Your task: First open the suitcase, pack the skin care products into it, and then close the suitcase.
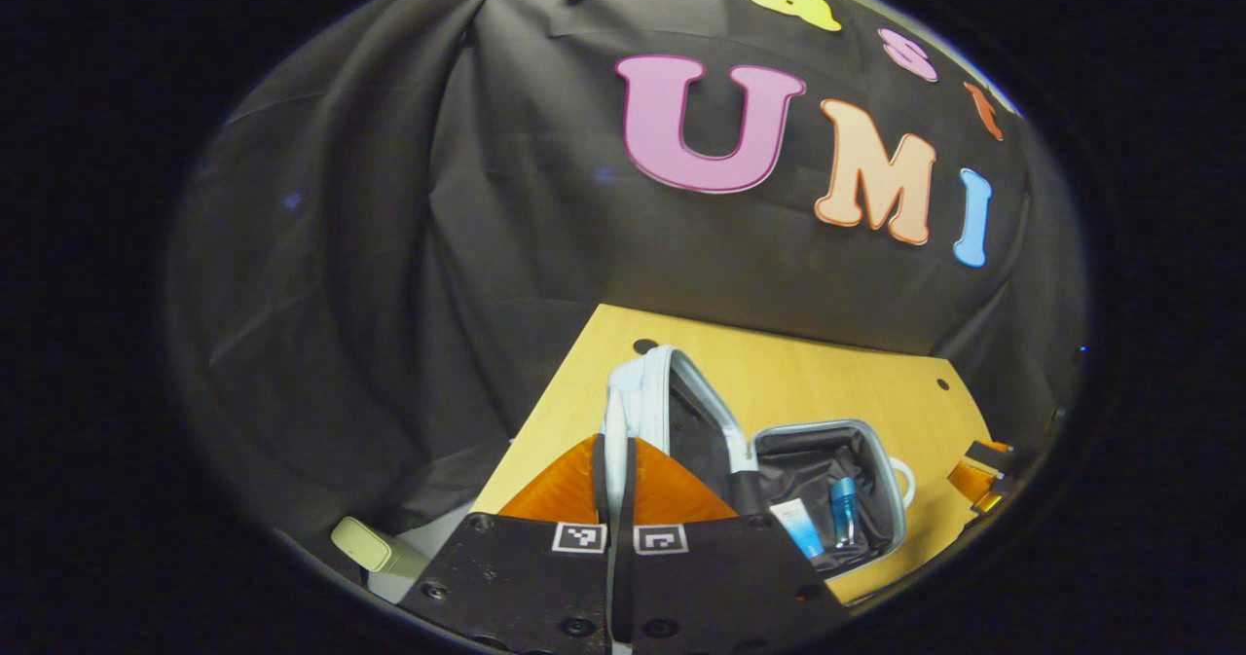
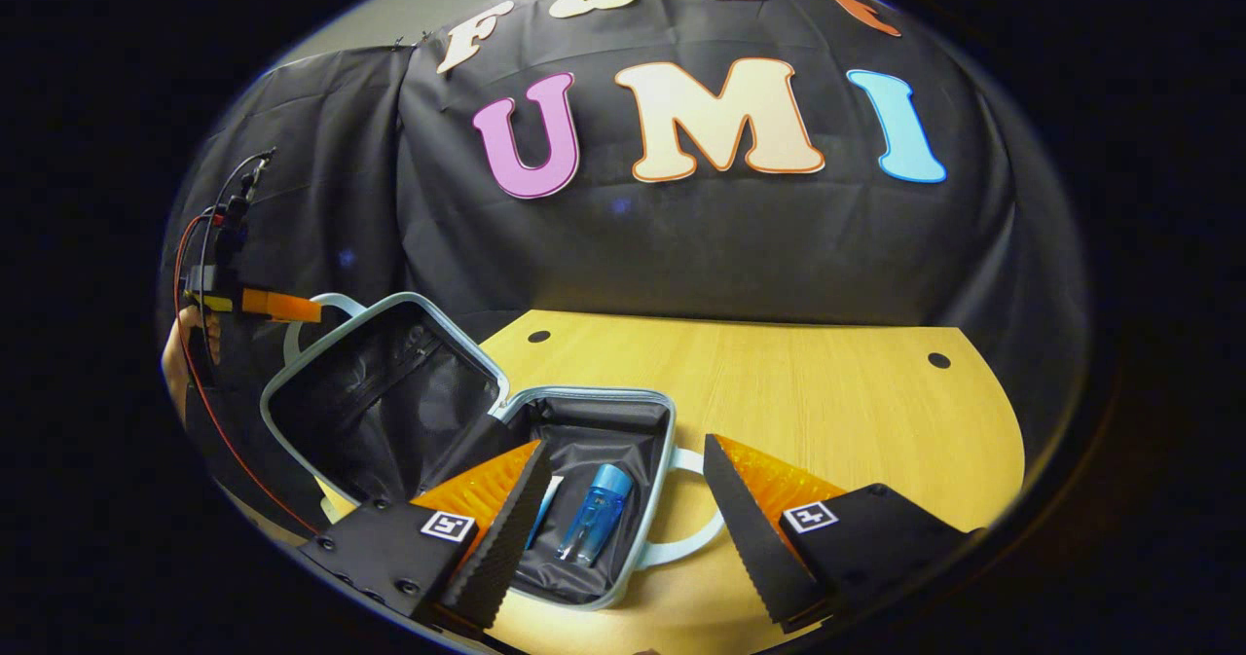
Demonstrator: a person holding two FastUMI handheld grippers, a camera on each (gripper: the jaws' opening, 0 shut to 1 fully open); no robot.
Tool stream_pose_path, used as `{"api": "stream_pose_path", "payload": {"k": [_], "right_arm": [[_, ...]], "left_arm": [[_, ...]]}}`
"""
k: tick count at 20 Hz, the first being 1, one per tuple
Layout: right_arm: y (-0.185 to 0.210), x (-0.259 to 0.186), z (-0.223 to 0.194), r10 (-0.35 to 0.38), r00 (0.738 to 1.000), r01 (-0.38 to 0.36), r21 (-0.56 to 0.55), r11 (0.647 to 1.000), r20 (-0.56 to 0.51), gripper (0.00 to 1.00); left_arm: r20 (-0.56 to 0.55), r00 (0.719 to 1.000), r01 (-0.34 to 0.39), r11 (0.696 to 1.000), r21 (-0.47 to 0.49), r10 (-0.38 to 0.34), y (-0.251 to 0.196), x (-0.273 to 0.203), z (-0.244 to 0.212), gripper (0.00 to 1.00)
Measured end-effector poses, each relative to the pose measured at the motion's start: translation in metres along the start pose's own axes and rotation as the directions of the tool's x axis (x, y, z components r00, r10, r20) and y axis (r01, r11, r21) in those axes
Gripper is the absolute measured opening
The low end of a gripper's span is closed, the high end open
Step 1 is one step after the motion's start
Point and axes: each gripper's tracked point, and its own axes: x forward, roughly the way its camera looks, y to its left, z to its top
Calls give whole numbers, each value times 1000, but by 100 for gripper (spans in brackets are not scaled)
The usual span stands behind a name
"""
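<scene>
In the left gripper view, the left gripper [image 1: 615, 499] sits at six o'clock with its two fingers pressed together on the thin pale edge of the suitcase lid [image 1: 672, 412], which rises edge-on between them toward twelve o'clock. The lid's shell is smooth, hard and pale, with rounded corners and a dark fabric lining. Past it, toward four o'clock, lies the suitcase base [image 1: 891, 470], a rounded tub lined in loose black cloth, with a curved pale handle [image 1: 905, 480] on its far side. Inside rest a white tube [image 1: 798, 527] and a blue bottle [image 1: 843, 509], both with their long axes running roughly toward the camera.

In the right gripper view, the right gripper [image 2: 623, 519] hovers low at six o'clock, its ribbed, wedge-shaped fingers [image 2: 501, 528] spread wide apart and holding nothing, poised over the near rim of the base. Between them the bottle lies on its side, translucent and cylindrical, cap end pointing toward one o'clock; the tube lies just beside it at its nine o'clock. The handle loops out onto the smooth wooden table [image 2: 827, 392]. At nine o'clock the lid stands tilted open, hinged to the base. Farther off at nine o'clock, a hand [image 2: 180, 344] holds the other gripper at the lid's top edge.
</scene>
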Motion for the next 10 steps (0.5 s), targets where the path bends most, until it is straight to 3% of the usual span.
{"api": "stream_pose_path", "payload": {"k": [7, 10], "right_arm": [[-34, -24, 5, 17, 1000, -17, 1, 1000, 13, 98], [-52, -33, 9, 12, 1000, -12, 2, 1000, 20, 98]], "left_arm": [[68, 983, 167, 985, 45, -170, -113, -21, 25, 0], [71, 972, 221, 975, 24, -222, -138, -25, 22, 0]]}}
